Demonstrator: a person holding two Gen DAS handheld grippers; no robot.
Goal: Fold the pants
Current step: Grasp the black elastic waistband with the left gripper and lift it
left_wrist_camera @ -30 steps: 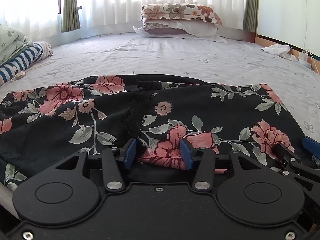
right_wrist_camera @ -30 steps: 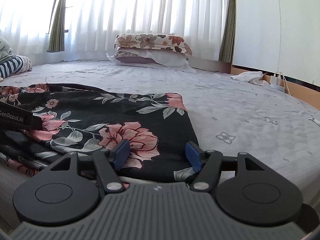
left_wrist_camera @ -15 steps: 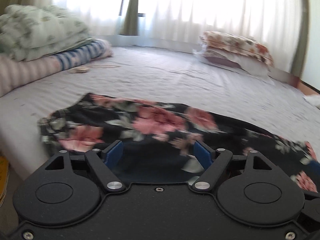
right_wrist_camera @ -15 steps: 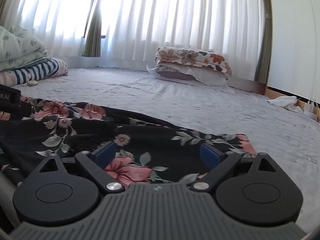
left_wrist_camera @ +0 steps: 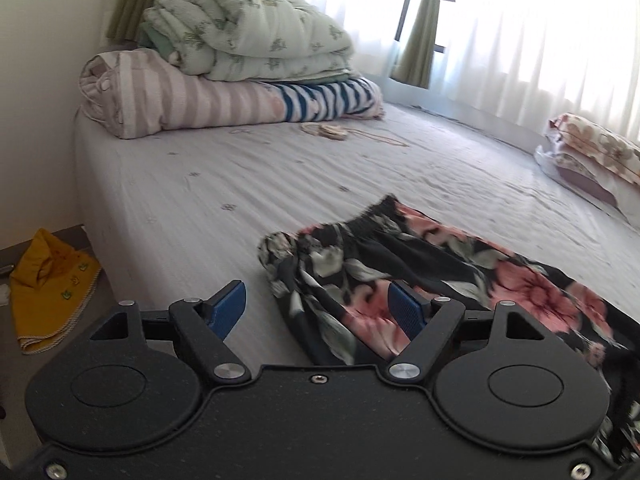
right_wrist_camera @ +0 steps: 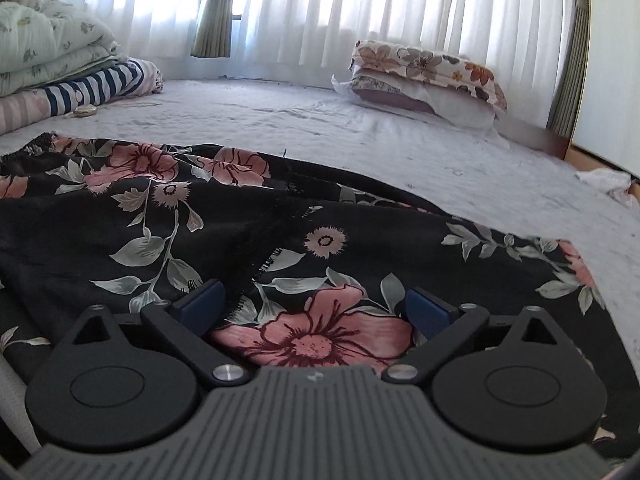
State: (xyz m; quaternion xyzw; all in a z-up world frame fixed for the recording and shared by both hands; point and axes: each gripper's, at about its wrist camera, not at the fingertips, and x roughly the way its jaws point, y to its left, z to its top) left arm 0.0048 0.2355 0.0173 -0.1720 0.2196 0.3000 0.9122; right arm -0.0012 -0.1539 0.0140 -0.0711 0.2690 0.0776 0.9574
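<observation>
Pants (right_wrist_camera: pixel 168 216): we count one pair, black floral, lying flat along the near edge of the bed (left_wrist_camera: pixel 248 176). Two grippers: left gripper (left_wrist_camera: pixel 320 312) spread wide over the waistband end, right gripper (right_wrist_camera: pixel 316 308) spread wide above the middle, neither pinching cloth. Two pillows (right_wrist_camera: pixel 424 76) stacked at the far edge.

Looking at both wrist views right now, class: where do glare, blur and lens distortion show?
Left wrist view: the window behind the sheer white curtains is blown out, and the black floral pants smear at the lower right. Right wrist view: curtains glare too, and the fisheye bends the room edges.
</observation>
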